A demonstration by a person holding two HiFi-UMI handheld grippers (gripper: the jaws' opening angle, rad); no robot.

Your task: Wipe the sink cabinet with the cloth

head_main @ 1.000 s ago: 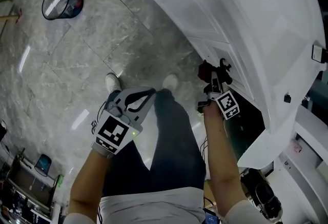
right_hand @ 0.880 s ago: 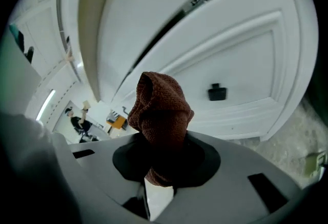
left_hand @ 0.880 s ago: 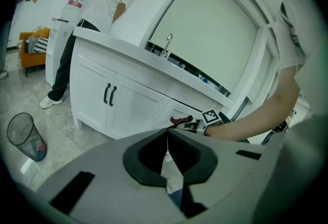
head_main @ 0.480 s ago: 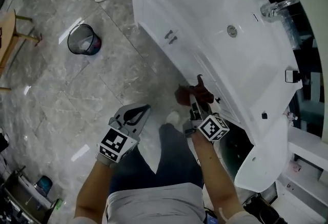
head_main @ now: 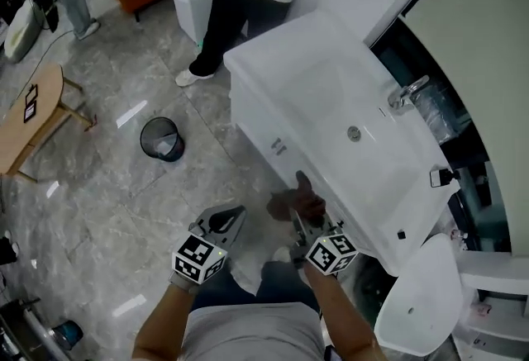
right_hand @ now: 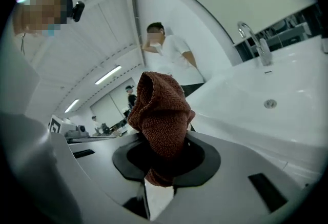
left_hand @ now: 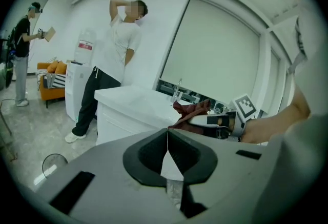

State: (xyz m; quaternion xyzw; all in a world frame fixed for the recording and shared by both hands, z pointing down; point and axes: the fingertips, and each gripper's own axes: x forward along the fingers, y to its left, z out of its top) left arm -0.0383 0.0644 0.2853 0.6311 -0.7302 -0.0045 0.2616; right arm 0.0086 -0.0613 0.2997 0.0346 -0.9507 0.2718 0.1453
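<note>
The one reddish-brown cloth [right_hand: 161, 120] is pinched in the right gripper [right_hand: 160, 164], bunched up beyond the jaw tips and near the front of the single white sink cabinet [head_main: 277, 140]. The left gripper [left_hand: 167, 152] has its jaws pressed together on nothing, with the cabinet well ahead. Only the head view shows the one waste bin [head_main: 161, 139]. The right gripper view shows the tap [right_hand: 254, 38] most clearly.

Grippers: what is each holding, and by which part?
Right gripper grips the reddish-brown terry cloth by its bunched lower end. Left gripper: shut, empty.
</note>
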